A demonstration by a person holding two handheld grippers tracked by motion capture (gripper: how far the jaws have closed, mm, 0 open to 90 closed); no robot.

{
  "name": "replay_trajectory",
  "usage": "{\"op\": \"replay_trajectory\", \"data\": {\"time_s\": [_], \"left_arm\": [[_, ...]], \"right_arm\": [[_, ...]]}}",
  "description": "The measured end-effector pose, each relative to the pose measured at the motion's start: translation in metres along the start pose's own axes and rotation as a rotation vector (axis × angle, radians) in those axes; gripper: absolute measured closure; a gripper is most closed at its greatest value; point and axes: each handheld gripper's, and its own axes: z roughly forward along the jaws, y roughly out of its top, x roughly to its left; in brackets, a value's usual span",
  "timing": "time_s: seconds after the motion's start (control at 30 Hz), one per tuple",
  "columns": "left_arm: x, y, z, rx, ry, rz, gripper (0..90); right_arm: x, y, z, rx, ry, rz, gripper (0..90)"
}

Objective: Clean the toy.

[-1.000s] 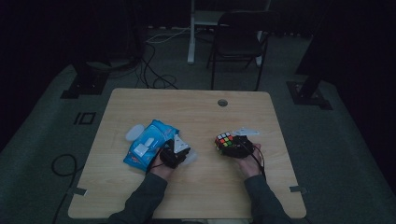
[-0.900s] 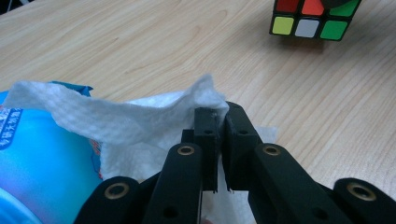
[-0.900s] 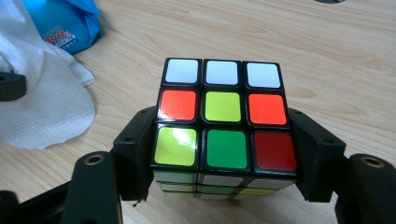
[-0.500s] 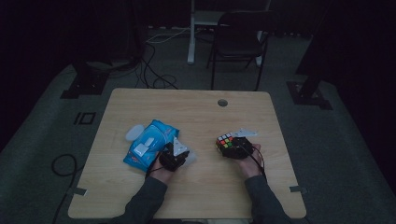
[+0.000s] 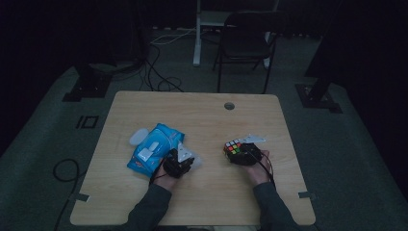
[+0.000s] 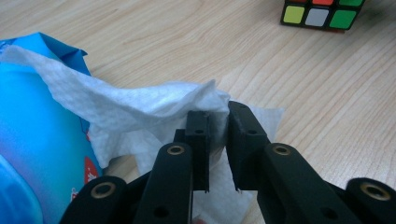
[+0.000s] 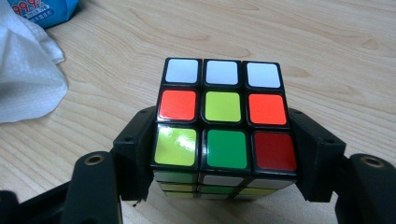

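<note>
Left gripper (image 6: 218, 123) sits at 7 o'clock on the wooden table (image 5: 202, 120); its jaws have just been easing apart, a narrow gap showing, with the white wipe (image 6: 140, 112) lying between the tips and not clearly pinched. The wipe trails to 9 o'clock into the blue wipes pack (image 5: 151, 149), touching it. Right gripper (image 7: 224, 154), at 4 o'clock on the table, is clamped on the puzzle cube (image 7: 223, 121), jaws pressed against its two side faces.
</note>
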Motion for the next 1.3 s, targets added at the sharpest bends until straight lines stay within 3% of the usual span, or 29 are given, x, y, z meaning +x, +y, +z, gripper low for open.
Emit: {"op": "replay_trajectory", "data": {"time_s": [0.13, 0.23, 0.4, 0.5, 0.63, 0.97, 1.3], "left_arm": [[0.000, -0.001, 0.001, 0.006, -0.006, -0.003, 73.1], [-0.003, -0.002, 0.001, 0.013, -0.019, 0.023, 63.9], [-0.005, -0.002, -0.001, 0.011, -0.030, 0.015, 57.2], [-0.005, -0.001, -0.003, 0.011, -0.031, 0.018, 54.2], [-0.004, -0.003, -0.006, 0.013, -0.032, 0.007, 51.7], [-0.001, -0.012, -0.016, 0.022, -0.014, -0.050, 46.5], [0.006, -0.021, -0.024, 0.017, 0.006, -0.060, 45.2]], "right_arm": [[0.001, 0.000, 0.000, 0.002, -0.006, -0.018, 33.7], [0.002, -0.001, 0.000, 0.005, -0.011, -0.035, 33.6], [0.003, -0.001, 0.000, 0.010, -0.010, -0.049, 32.7], [0.003, -0.001, 0.000, 0.013, -0.017, -0.064, 23.5], [0.004, -0.001, -0.002, 0.011, -0.041, -0.070, 17.4], [0.004, -0.004, -0.008, 0.013, -0.043, -0.073, 13.9], [0.003, -0.012, -0.022, -0.023, -0.029, -0.058, 13.8]]}}
